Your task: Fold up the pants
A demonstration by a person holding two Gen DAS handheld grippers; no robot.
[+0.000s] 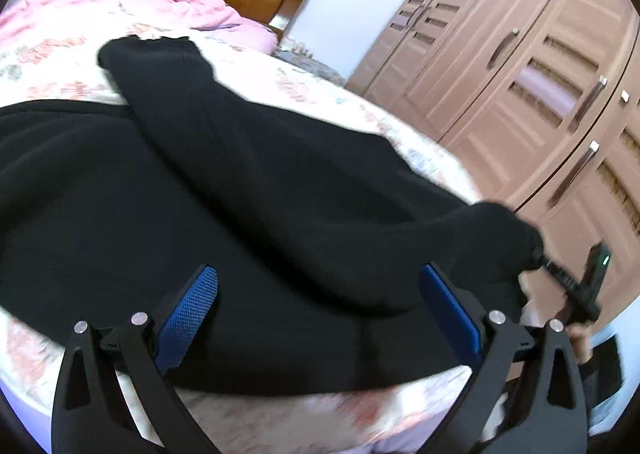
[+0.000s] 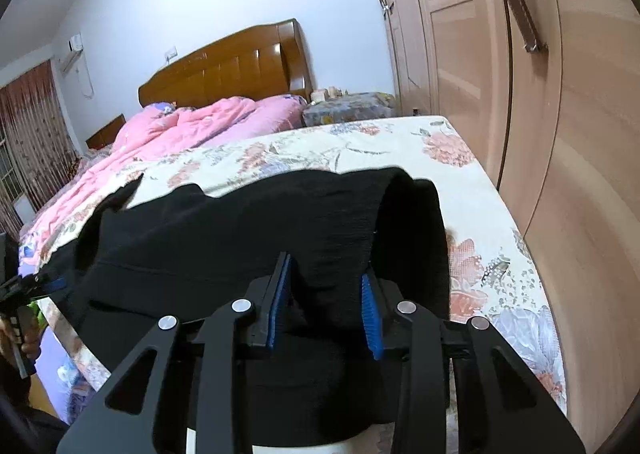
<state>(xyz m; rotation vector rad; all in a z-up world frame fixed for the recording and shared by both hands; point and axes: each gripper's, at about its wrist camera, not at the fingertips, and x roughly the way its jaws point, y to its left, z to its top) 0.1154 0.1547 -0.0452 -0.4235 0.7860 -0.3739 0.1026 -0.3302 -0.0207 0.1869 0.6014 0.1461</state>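
Black pants (image 1: pixel 240 190) lie spread on a floral bedsheet (image 1: pixel 48 66), one leg running away toward the pink quilt. My left gripper (image 1: pixel 318 270) hovers open over the near part of the pants, with its blue pads (image 1: pixel 192 314) wide apart and gripping nothing. At the right edge of the left wrist view, the right gripper (image 1: pixel 576 286) pulls a bunched end of the fabric up off the bed. In the right wrist view, my right gripper (image 2: pixel 326 268) is shut on a thick fold of the pants (image 2: pixel 224 238). The left gripper (image 2: pixel 40 282) shows at the far left of that view.
A pink quilt (image 2: pixel 192 126) and a wooden headboard (image 2: pixel 232 70) are at the far end of the bed. Wardrobe doors (image 2: pixel 520 134) stand close along the right side of the bed. A covered bedside table (image 2: pixel 348 106) sits beside the headboard. A person's hand (image 2: pixel 24 342) holds the left gripper.
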